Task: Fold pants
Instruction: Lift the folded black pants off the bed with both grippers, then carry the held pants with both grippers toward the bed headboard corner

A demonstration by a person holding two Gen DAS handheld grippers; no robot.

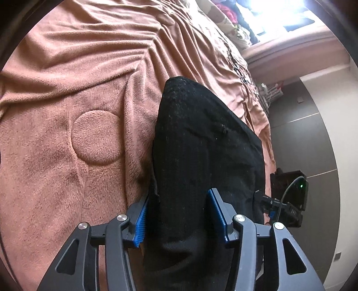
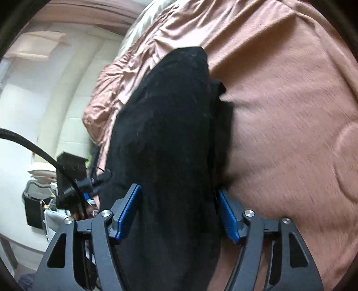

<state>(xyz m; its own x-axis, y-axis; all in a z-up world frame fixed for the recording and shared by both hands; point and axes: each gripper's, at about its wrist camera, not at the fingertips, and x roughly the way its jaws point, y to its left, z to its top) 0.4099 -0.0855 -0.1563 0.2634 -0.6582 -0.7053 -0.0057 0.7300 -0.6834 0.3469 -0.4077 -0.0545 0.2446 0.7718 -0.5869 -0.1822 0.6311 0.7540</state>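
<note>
The left gripper [image 1: 179, 215] has its two blue-padded fingers [image 1: 141, 223] set moderately apart, and a thick bundle of black pants [image 1: 201, 143] fills the whole gap between them. The fabric touches both pads, so the jaws are clamped on the cloth. The right gripper [image 2: 181, 215] looks the same: its blue pads [image 2: 128, 212] stand partly apart and are closed against a bulky fold of the same black pants [image 2: 167, 134], which runs through the gap and away from the camera.

The pants lie in a long dark mound on a pinkish-brown fleece blanket [image 1: 67, 145] that covers a bed, stretching from each gripper toward the far end of the bedding.

The left wrist view shows a raised circle pattern [image 1: 97, 137] pressed into the blanket beside the pants, a bright window [image 1: 286, 15] at the top, grey floor at the right, and the other gripper's black body [image 1: 288, 197] with a cable and a small green light at the pants' right edge.

The right wrist view, somewhat blurred, shows pale walls [image 2: 33, 100] at the left, a black braided cable [image 2: 33, 145], and the other gripper's dark housing [image 2: 71, 176] beside the pants' left edge.
</note>
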